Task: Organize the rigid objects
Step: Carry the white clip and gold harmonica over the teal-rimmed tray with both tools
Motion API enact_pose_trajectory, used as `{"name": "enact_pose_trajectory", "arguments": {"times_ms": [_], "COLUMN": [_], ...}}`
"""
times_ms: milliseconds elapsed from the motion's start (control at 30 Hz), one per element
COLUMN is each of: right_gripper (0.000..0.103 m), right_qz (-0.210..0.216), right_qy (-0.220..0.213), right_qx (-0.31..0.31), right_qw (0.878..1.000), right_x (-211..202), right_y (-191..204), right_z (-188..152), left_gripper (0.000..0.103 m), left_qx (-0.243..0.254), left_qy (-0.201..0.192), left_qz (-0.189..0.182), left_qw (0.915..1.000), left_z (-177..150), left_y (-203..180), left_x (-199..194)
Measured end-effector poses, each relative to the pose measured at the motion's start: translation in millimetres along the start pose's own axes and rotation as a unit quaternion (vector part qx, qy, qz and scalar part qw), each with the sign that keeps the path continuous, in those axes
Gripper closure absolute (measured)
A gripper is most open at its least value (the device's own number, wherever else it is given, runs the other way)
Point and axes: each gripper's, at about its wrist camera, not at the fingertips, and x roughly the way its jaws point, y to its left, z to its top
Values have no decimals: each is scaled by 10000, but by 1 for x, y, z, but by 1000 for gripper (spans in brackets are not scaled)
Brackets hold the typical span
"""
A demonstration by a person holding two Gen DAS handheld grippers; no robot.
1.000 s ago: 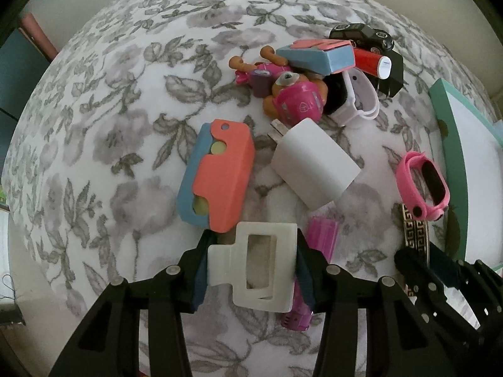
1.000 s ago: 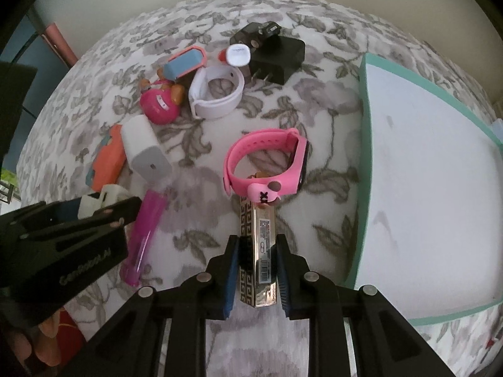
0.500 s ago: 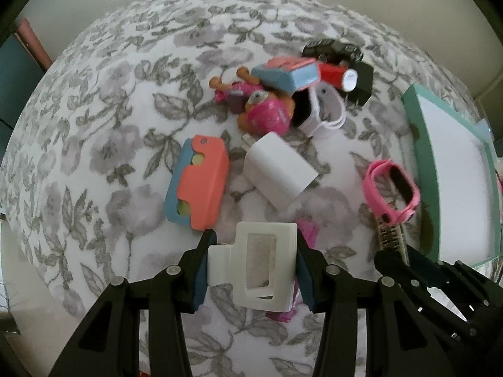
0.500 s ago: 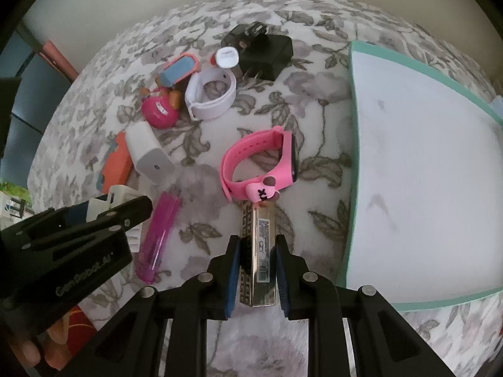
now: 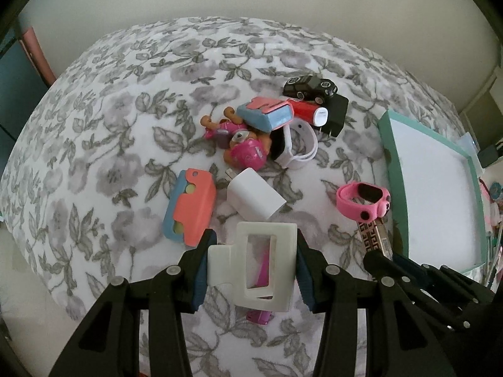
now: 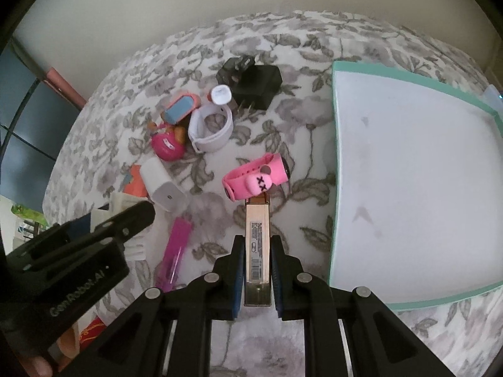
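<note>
Two grippers are each carrying one item, presumably so that both can go to the tray in a single trip. At the bottom centre of the left wrist view, the left gripper [image 5: 251, 267] is pinching a white hair claw clip [image 5: 266, 264] across its width, the blue pads pressing its two sides, with the clip's open rectangular frame facing the camera. At the bottom centre of the right wrist view, the right gripper [image 6: 257, 270] is closing its jaws on a slim gold box [image 6: 257, 245], the pads gripping its long sides while its far end is pointing toward the pink watch [image 6: 256, 177], which seems to be touching the box's tip. The teal-rimmed tray [image 6: 333, 169] is filling the right side of that frame, its white floor bare, and is likely the destination. On the floral bedcover [image 5: 125, 125], a magenta lighter [image 6: 174, 251] is lying just left of the box. Further up and left are a white charger [image 6: 162, 185], a coral and blue toy car [image 5: 190, 207], a pink toy figure [image 6: 166, 144], a white watch band [image 6: 210, 128], a black adapter [image 6: 254, 84] and a black toy car [image 5: 309, 86]. The pink watch is lying near the tray's rim and may get dragged along or snagged.
</note>
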Motion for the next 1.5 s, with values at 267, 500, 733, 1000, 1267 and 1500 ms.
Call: {"name": "enact_pose_trajectory", "arguments": {"times_ms": [267, 500, 733, 1000, 1267, 1500], "right_gripper": [86, 86, 86, 86, 86, 86], "right_qz": [95, -249, -521, -1132, -1654, -1967], "right_qy": [-650, -1083, -1080, -1085, -1146, -1198], "right_qx": [185, 572, 1129, 1979, 2656, 2396], "right_qw": [9977, 9922, 9863, 9676, 9429, 9432], "right_x": [-36, -60, -60, -63, -73, -72], "right_y": [-6, -35, -77, -144, -198, -197], "right_z": [11, 23, 27, 22, 11, 20], "left_gripper": [54, 54, 54, 54, 54, 54], "left_qx": [-93, 169, 435, 765, 1085, 1274], "left_qy": [-100, -179, -147, 53, 152, 99], "left_qz": [-189, -369, -617, -841, -808, -842], "left_qw": [9997, 9990, 9970, 9935, 9907, 9882], "left_z": [11, 34, 48, 51, 53, 53], "left_y": [-4, -39, -86, -145, -189, -213], "left_x": [-11, -27, -27, -4, 22, 35]}}
